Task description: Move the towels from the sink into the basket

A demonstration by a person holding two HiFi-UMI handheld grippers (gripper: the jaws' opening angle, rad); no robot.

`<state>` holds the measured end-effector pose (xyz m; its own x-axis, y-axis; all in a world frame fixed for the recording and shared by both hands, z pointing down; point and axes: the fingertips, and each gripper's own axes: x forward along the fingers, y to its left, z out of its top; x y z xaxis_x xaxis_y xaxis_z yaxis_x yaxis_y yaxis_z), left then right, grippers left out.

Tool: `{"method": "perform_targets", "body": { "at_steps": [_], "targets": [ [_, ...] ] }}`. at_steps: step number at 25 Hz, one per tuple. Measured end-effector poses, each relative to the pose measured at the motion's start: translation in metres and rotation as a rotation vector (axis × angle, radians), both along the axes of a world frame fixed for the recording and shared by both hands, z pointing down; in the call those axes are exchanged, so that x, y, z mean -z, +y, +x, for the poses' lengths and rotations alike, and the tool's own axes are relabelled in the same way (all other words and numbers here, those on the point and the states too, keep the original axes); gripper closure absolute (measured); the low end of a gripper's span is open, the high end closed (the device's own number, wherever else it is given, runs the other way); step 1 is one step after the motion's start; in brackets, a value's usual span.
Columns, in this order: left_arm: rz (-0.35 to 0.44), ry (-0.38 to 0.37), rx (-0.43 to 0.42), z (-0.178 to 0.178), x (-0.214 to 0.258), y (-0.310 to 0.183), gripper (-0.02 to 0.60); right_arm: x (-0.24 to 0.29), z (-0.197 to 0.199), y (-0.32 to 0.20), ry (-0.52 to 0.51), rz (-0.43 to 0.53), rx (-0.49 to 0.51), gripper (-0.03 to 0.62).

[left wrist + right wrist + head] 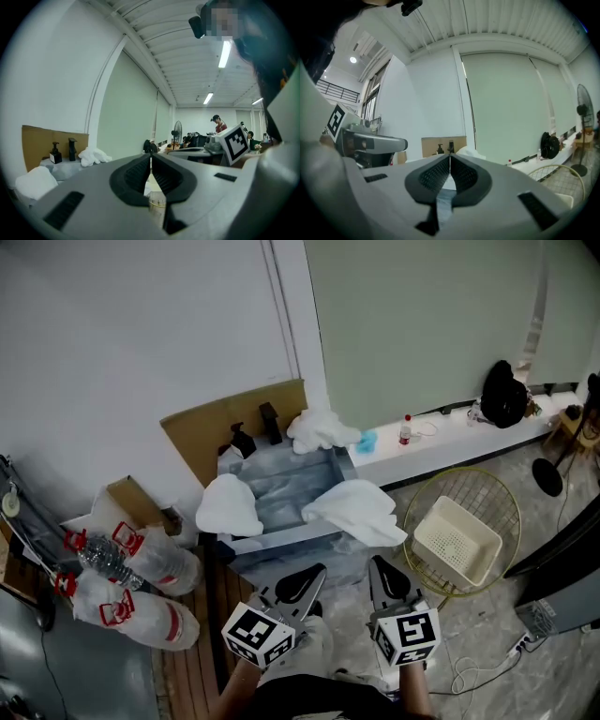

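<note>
While the left gripper (317, 571) and right gripper (378, 564) hang closed and empty before the sink (281, 538), three white towels lie on its rim.
Left towel (230, 505), right towel (356, 510) and back towel (321, 430) drape the sink's edges; the cream basket (457, 540) sits inside a wire basket (487, 486) just right of it.

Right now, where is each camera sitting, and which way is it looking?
Head view: on the person's head, looking steeply down at the sink, towels and wire basket; left tongs, right tongs and forearms show.
Left gripper view: on the left tongs, looking level past shut jaws toward a distant office; right tongs show at right.
Right gripper view: on the right tongs, looking level toward the wall; left tongs show at left.
Shared: both gripper views see the cardboard sheet and back towel.
</note>
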<state>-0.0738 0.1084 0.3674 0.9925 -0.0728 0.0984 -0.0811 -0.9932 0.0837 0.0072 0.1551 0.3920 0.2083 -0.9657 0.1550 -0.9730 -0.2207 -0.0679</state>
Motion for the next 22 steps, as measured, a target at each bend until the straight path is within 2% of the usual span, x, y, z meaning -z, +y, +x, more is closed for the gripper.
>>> {"method": "perform_targets", "body": {
  "at_steps": [4, 14, 22],
  "targets": [
    [-0.023, 0.027, -0.010, 0.024, -0.005, -0.047, 0.568, -0.001, 0.023, -0.040, 0.030, -0.005, -0.030, 0.586],
    [-0.042, 0.044, -0.114, 0.086, 0.002, -0.162, 0.568, 0.004, 0.084, -0.156, 0.040, -0.046, -0.106, 0.586],
    [-0.071, 0.038, -0.154, 0.121, -0.009, -0.225, 0.568, -0.008, 0.116, -0.215, 0.006, -0.079, -0.133, 0.586]
  ]
}}
